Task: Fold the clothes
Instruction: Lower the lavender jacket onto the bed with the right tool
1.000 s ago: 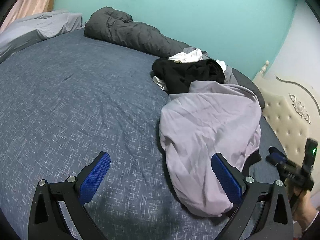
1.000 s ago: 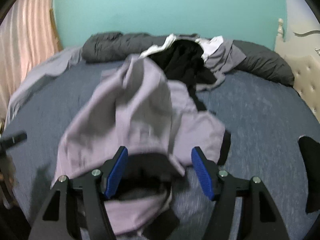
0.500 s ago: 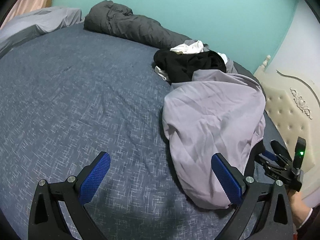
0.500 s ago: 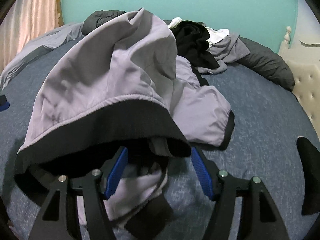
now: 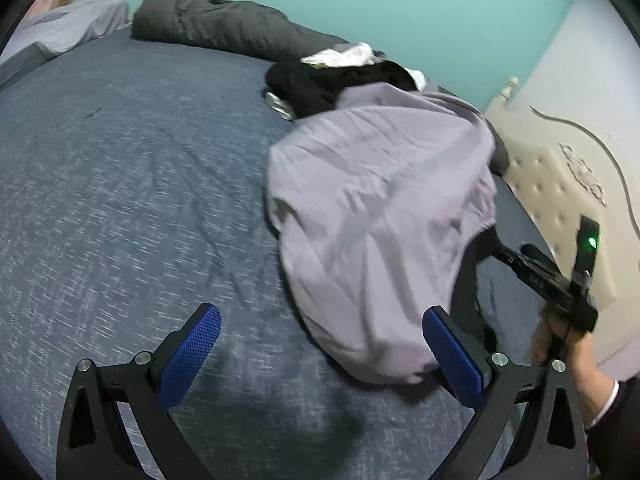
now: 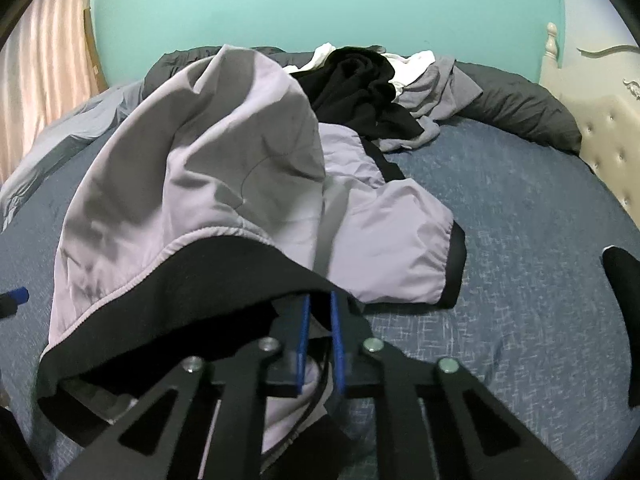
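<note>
Lilac jacket [image 5: 380,216] heaped on the blue-grey bed [image 5: 132,168], at about 2 o'clock in the left wrist view, its black hem [image 6: 192,280] raised at the near edge. Right gripper [image 6: 319,322]: jaws closing, blue pads nearly together with the hem's fabric between them (edge of the hem drapes over the fingers). Left gripper [image 5: 320,354]: jaws spread wide, nothing between them, low over bare sheet at 6 o'clock. Pile of black, white and grey clothes [image 6: 372,84] beyond the jacket at 12 o'clock. Dark duvet [image 5: 212,24] along the far wall.
</note>
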